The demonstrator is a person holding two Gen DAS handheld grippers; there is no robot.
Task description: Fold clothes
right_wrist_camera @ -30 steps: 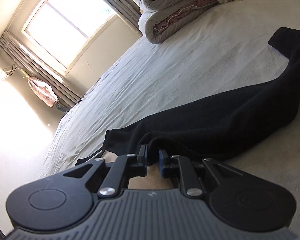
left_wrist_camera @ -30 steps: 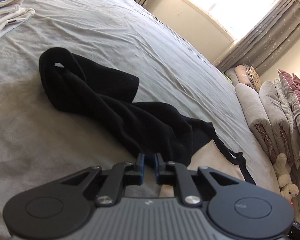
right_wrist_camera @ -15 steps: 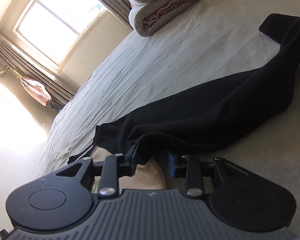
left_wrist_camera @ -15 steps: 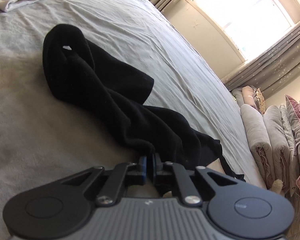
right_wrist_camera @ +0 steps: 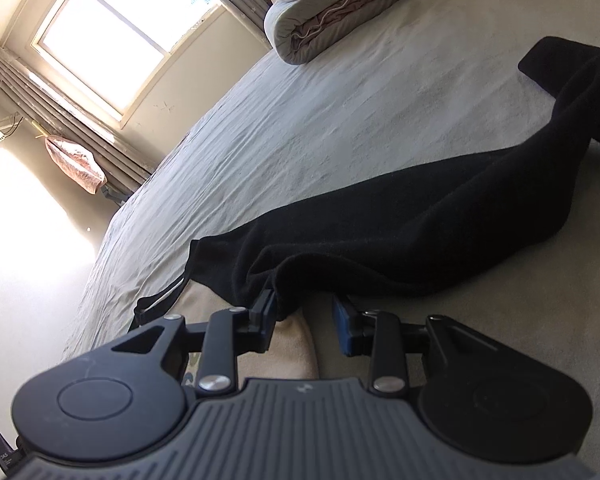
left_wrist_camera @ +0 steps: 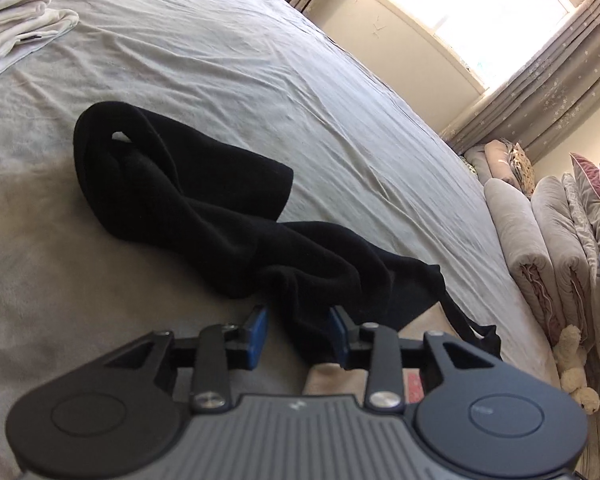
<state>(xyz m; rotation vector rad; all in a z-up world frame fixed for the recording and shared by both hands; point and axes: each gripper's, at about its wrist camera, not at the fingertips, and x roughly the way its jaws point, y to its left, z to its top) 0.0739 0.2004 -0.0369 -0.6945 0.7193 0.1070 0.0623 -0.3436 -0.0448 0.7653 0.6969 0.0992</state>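
Left wrist view: left gripper (left_wrist_camera: 298, 334) fingers opening around the black garment's (left_wrist_camera: 204, 204) edge on the bed (left_wrist_camera: 220, 60); right gripper (right_wrist_camera: 305, 322) fingers spread, hem just beside, ready for straightening.

The bed (left_wrist_camera: 228, 56) surface is bare across its middle, giving clear passage. Obstacles: the black garment (left_wrist_camera: 204, 204) stretched along the near edge, folded clothes (left_wrist_camera: 16, 28) at the far left corner, rolled bedding (left_wrist_camera: 540, 240) along the right edge.
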